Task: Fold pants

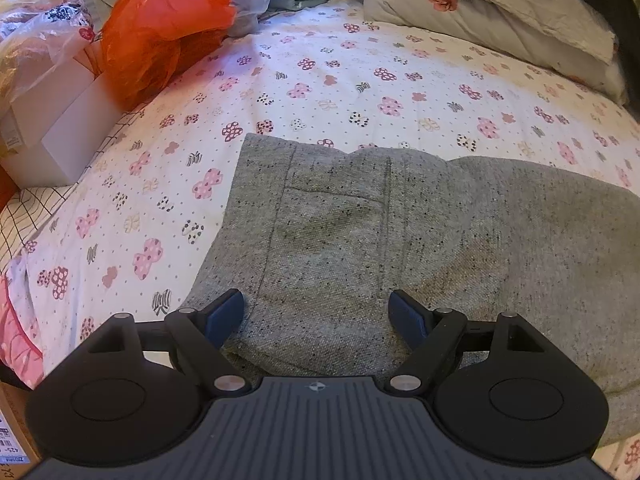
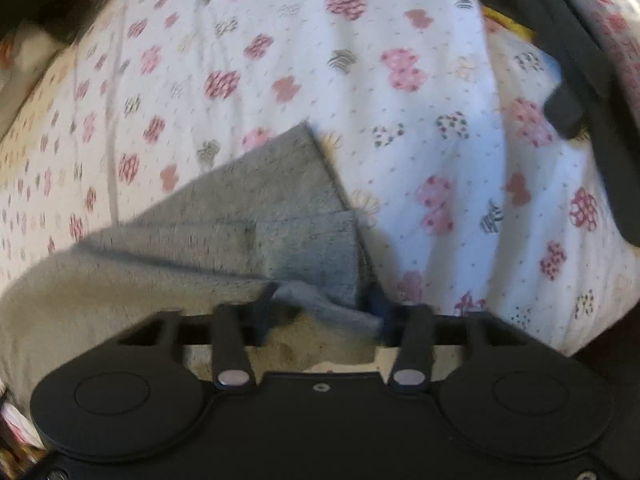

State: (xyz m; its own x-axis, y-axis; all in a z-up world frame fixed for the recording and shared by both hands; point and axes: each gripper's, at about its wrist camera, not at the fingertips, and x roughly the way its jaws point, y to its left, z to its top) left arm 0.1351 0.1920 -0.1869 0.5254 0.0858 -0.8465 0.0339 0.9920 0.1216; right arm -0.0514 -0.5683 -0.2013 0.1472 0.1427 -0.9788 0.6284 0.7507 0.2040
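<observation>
The grey pants (image 1: 400, 240) are laid flat on the bed (image 1: 340, 80), on a sheet printed with pink and dark bows. In the left wrist view a back pocket and the waistband end are seen, with the cloth running off to the right. The left claw (image 1: 316, 316) is held low over the near edge of the pants, its blue pads (image 1: 224, 314) spread wide, and nothing is gripped between them.

In the right wrist view, which is blurred, the leg ends of the pants (image 2: 256, 216) are shown lying one on the other, the cuffs pointing away. The right claw (image 2: 324, 312) is spread, and a raised bit of grey cloth is seen between its fingers; whether the cloth is touched by them cannot be told.

Beyond the pants, an orange bag (image 1: 168, 28), white boxes (image 1: 68, 120) and pillows (image 1: 500, 20) are seen at the far side of the bed.
</observation>
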